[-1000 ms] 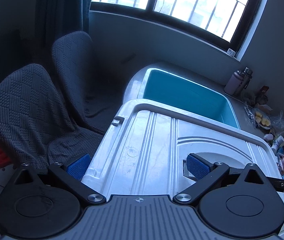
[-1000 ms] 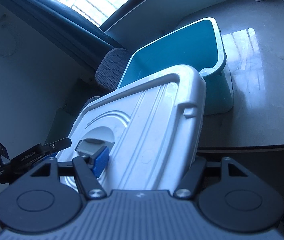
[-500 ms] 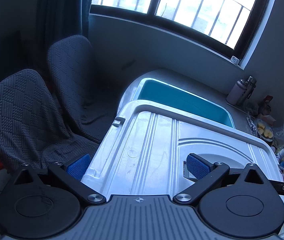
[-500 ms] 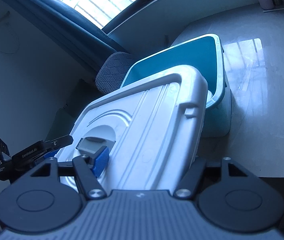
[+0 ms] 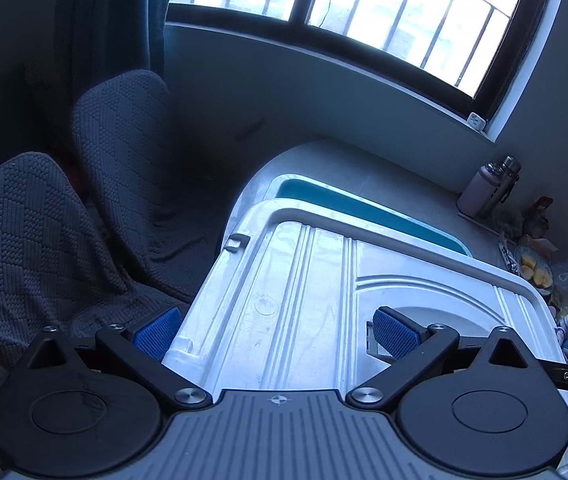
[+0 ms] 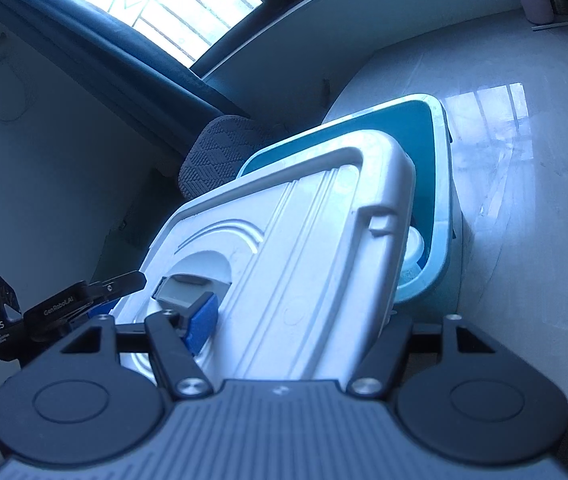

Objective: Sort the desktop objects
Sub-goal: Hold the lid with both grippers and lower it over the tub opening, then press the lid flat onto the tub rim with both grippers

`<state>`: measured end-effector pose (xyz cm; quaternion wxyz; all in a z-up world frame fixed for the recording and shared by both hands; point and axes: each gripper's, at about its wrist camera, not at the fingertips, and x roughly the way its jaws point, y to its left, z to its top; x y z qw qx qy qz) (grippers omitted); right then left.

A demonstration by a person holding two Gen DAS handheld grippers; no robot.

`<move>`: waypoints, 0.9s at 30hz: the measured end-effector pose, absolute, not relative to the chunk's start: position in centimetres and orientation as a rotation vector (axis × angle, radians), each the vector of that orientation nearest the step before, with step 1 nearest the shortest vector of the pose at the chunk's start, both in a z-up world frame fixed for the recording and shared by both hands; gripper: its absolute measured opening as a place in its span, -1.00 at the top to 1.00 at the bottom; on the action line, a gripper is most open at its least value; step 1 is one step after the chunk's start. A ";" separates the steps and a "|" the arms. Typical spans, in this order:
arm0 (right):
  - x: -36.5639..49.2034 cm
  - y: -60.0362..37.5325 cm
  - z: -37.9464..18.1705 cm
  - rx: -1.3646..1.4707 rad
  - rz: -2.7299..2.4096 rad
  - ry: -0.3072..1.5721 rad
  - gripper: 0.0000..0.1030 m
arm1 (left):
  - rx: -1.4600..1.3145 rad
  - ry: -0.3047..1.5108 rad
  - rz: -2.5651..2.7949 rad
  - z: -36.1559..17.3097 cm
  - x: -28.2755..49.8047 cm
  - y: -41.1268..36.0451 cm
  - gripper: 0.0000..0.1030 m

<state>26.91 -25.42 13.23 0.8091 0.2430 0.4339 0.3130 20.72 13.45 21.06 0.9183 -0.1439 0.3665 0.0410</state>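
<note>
A white ribbed lid (image 5: 304, 304) with a grey handle recess is held over a teal storage box (image 5: 364, 210) on the table. My left gripper (image 5: 275, 330) is shut on the lid's near end, one blue pad outside its left edge, the other in the handle recess. My right gripper (image 6: 296, 320) is shut on the same lid (image 6: 296, 248); its left pad (image 6: 203, 322) sits by the grey handle, its right finger is hidden under the lid's edge. The lid covers most of the box (image 6: 440, 184). A white object (image 6: 416, 250) shows inside the box.
Two grey knit-covered chairs (image 5: 43, 232) stand left of the table. Two bottles (image 5: 488, 188) stand at the back right below the window. A plate of food (image 5: 532, 268) and small clutter lie along the right edge. The pale tabletop (image 6: 524, 200) stretches right of the box.
Both grippers have carried the lid forward and down over the teal box. Much less of the box's inside shows now. The grip on the lid is unchanged.
</note>
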 end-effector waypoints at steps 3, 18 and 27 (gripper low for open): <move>28.7 -25.1 13.1 0.524 0.666 0.931 -0.29 | -0.293 0.759 0.083 21.1 22.9 14.0 -0.98; 35.9 -23.8 12.8 0.535 0.638 0.934 -0.29 | -0.279 0.783 0.049 21.3 32.3 15.5 -0.98; 38.7 -23.0 12.4 0.536 0.617 0.946 -0.29 | -0.288 0.805 0.028 20.3 35.6 16.3 -0.98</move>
